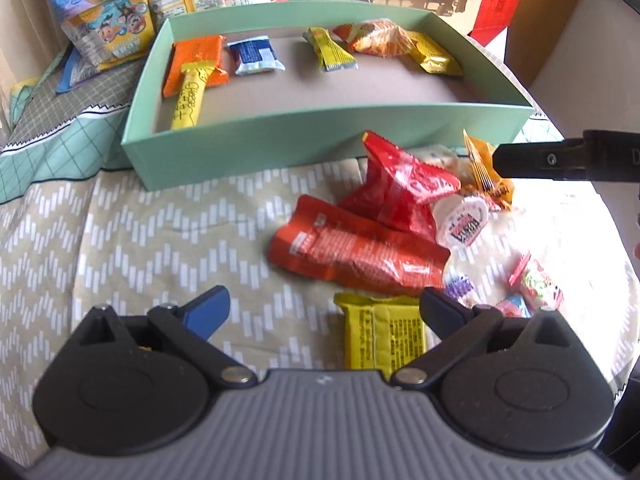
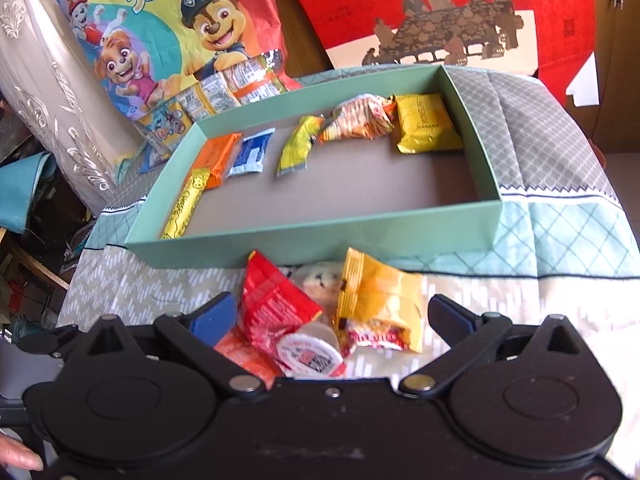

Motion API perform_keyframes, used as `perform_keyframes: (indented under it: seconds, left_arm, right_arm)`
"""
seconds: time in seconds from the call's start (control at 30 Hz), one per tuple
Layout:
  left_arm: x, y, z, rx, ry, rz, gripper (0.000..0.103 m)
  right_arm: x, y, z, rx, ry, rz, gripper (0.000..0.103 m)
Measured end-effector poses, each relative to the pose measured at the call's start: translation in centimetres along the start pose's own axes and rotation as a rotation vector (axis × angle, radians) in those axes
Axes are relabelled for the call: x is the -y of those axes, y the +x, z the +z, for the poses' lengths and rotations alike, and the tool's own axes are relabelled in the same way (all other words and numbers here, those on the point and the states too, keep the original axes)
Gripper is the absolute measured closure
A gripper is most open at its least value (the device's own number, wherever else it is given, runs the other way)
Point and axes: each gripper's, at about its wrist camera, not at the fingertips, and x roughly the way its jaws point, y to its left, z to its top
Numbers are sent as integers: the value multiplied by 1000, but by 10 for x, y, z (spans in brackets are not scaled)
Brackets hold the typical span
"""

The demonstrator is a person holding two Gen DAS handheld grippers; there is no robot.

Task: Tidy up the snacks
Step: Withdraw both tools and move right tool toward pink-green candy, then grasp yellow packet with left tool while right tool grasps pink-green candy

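Observation:
A mint green box (image 1: pixel 280 148) (image 2: pixel 320 238) holds several snacks along its far wall: an orange pack (image 1: pixel 196 62), a blue-white pack (image 1: pixel 256 56), yellow packs (image 1: pixel 434 56) (image 2: pixel 426 122). In front of it lies a loose pile: red packs (image 1: pixel 360 248) (image 2: pixel 276 300), an orange-yellow pack (image 2: pixel 376 300), a small jelly cup (image 1: pixel 464 220) (image 2: pixel 312 354), a yellow pack (image 1: pixel 384 336). My left gripper (image 1: pixel 324 308) is open and empty, low over the pile's near side. My right gripper (image 2: pixel 332 316) is open over the pile; it also shows in the left wrist view (image 1: pixel 560 160).
Large cartoon snack bags (image 2: pixel 168 32) (image 1: pixel 108 20) and a red gift box (image 2: pixel 440 12) stand behind the green box. Small candies (image 1: pixel 532 284) lie at the right of the pile. Patterned cloth (image 1: pixel 120 240) covers the surface, with clutter off its left edge (image 2: pixel 32 260).

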Motion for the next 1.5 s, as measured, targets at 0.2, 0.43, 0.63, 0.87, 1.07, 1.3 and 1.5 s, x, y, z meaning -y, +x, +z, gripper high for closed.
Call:
perform_keyframes:
  seconds: [0.2,0.43,0.63,0.87,1.07,1.3,1.5]
  left_arm:
    - [10,3,-14,-34,13,-18,0]
    - [17,14,-22,-57,28,29,0]
    - [12,17,-26,-61,26,46,0]
    - [-4,15,-28,-51,-13,73,0]
    - [-1,15,-31,-43,-2,82,0]
    - [8,6,-32,30,56,83,56]
    - [-3,1,-31,21,12,42,56]
  right_arm:
    - [23,-7,-34,-37,62,-5,1]
    - [36,-6,-68,-78,46,-66,27]
    - [23,-8,-85,-93,-62,-115,40]
    - [6,-9,-97,-77,-180,-196,65]
    - [-4,-5,-101,-74,-248,-220,66]
    - [-4,-3,-99,-72,-235,-195,75]
    - [9,-12,-89,-80,-124,-134,75]
